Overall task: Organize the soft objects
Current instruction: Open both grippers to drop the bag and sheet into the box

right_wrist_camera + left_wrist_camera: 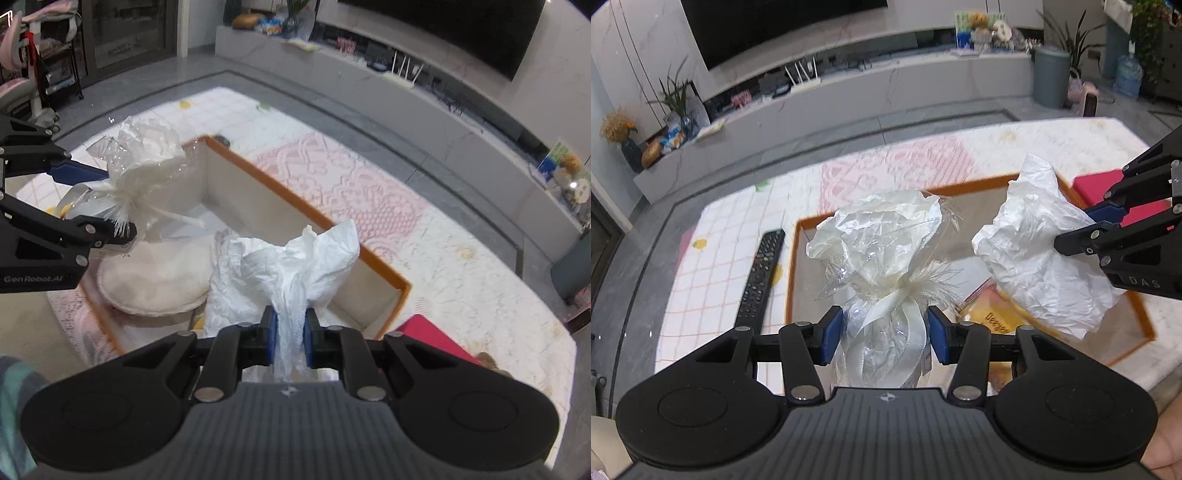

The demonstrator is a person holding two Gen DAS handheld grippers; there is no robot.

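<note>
Left wrist view: left gripper point(885, 334) is pinching a cellophane-wrapped bundle point(882, 254) w/ a white ribbon point(907, 321) tied round its neck, blue pads point(833, 334) pressed on either side just below the knot; crinkled top flares up ahead of the fingers. It hangs over an orange-rimmed box point(798, 258) on the table point(720, 258). A black remote point(761, 275) lies just beside the box's left edge. At right, the right gripper point(1082, 230) comes in holding a crumpled white bag point(1034, 251), also above the box. A red item point(1108, 188) sits beyond the box, partly hidden by that gripper. Right wrist view: right gripper point(290, 338) is nearly closed, squeezing the white bag point(280, 273) into a thin twist between its pads; rest of the bag billows out fwd over the box point(306, 210). Inside the box lies a round cream cushion point(155, 277). At left, the left gripper point(103, 201) holds the bundle point(144, 162) over the box's near-left corner. Red item point(432, 336) lies just outside the box at right.
</note>
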